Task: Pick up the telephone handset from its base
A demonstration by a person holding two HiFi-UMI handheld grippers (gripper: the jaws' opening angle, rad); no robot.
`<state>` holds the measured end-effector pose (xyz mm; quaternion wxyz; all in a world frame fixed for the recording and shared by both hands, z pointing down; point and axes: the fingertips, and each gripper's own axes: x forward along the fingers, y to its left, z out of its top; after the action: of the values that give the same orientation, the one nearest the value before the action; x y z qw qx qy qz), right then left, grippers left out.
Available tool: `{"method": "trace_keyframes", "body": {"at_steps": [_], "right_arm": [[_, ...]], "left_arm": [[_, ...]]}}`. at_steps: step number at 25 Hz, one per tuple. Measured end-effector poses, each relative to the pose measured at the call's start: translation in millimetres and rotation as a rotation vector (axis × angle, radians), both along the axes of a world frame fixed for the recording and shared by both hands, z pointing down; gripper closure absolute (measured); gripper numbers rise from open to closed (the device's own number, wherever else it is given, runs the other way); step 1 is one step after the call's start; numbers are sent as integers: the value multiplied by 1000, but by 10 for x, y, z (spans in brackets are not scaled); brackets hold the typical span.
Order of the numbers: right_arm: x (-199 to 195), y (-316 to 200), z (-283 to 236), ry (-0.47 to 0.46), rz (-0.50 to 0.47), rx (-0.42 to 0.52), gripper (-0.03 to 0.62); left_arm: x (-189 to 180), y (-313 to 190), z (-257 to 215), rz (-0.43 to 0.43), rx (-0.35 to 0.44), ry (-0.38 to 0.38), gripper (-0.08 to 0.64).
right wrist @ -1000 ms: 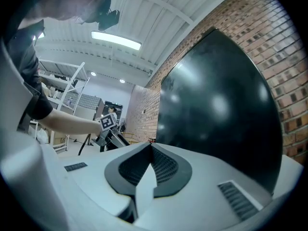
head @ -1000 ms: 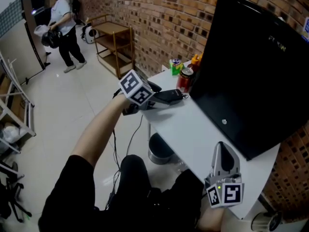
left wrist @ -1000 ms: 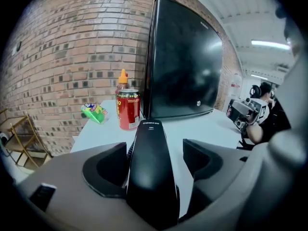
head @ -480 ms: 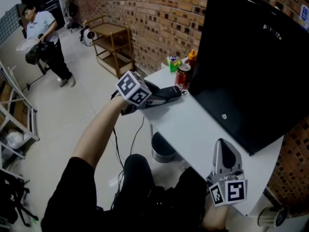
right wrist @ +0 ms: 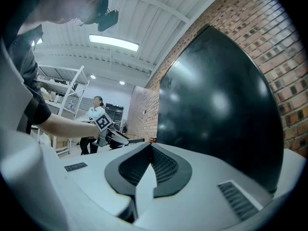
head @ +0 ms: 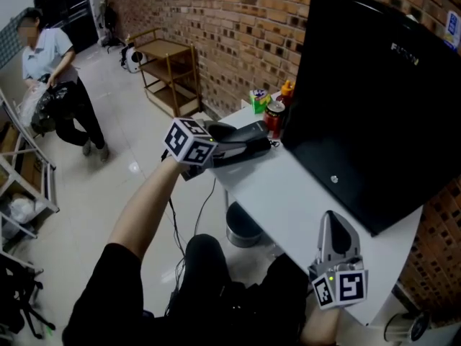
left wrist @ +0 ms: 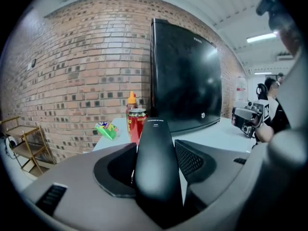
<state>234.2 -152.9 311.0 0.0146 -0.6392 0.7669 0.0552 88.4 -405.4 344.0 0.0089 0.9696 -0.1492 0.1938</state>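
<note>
Jaws on the right gripper (right wrist: 150, 150) are sitting pressed together on nothing, idling at five o'clock in the head view by the white table (head: 288, 200). Farther out, at eleven o'clock, the left gripper (left wrist: 156, 170) is clamping the black telephone handset (left wrist: 154, 129) across its middle; its base is not showing clearly. I am judging the handset light, stiff and smooth, so a firm mid-body hold is suiting it, its glossy sides inviting slip. Pale print near its tip is showing too small to read. Beyond, at twelve o'clock, a red can (left wrist: 137, 121), an orange-capped bottle (left wrist: 131, 99) and a green packet (left wrist: 107, 130) are showing only blurred lettering, and the dark monitor (head: 374, 99) is carrying an unreadable mark.
</note>
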Motion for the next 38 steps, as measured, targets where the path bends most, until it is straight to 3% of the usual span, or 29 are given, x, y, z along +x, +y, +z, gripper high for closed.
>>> {"method": "trace_keyframes", "body": {"at_steps": [5, 10, 14, 25, 27, 31, 38], "right_arm": [[4, -10, 27, -2, 0, -2, 583], [-2, -58, 13, 9, -3, 0, 583], [7, -97, -5, 26, -3, -2, 583], [-59, -99, -42, 28, -12, 7, 583], [-72, -94, -69, 25, -11, 14, 583], [-79, -95, -121, 22, -10, 21, 583], [24, 54, -201, 37, 10, 33, 583]], "left_arm": [[-112, 40, -231, -16, 54, 144, 305], [-317, 88, -543, -40, 84, 335, 305], [-512, 165, -725, -63, 103, 426, 305], [-1124, 631, -1020, -61, 88, 733, 307], [-1174, 713, -1190, -48, 112, 777, 307], [-1465, 464, -1141, -179, 78, 864, 307], [-1582, 562, -1145, -206, 92, 928, 308]]}}
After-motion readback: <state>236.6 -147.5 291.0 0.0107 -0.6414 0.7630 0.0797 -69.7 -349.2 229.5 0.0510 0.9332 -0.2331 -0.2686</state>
